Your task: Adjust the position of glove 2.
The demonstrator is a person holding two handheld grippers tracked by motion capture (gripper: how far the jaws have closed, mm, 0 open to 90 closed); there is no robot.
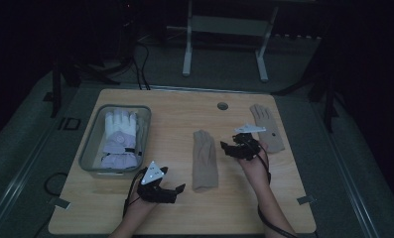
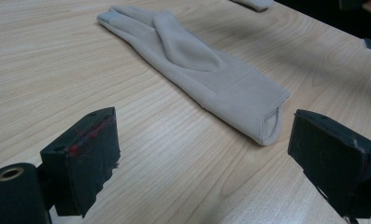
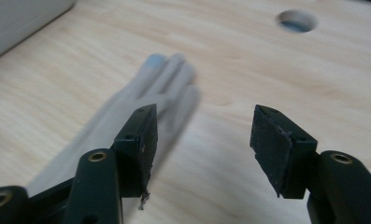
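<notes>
Both grippers, left gripper point(image 1: 177, 190) and right gripper point(image 1: 223, 145), gape empty beside the beige glove point(image 1: 205, 159); next, I judge, comes gripping its cuff.

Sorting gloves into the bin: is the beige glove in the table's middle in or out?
Out. The beige glove lies flat on the table, beside the grey bin.

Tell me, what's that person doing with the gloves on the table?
A person holds a gripper in each hand over a wooden table. The right gripper is open, beside a beige glove lying flat mid-table. The left gripper is open too, aimed at that glove's cuff. Another beige glove lies at the far right, and a white glove sits in a grey bin.
</notes>
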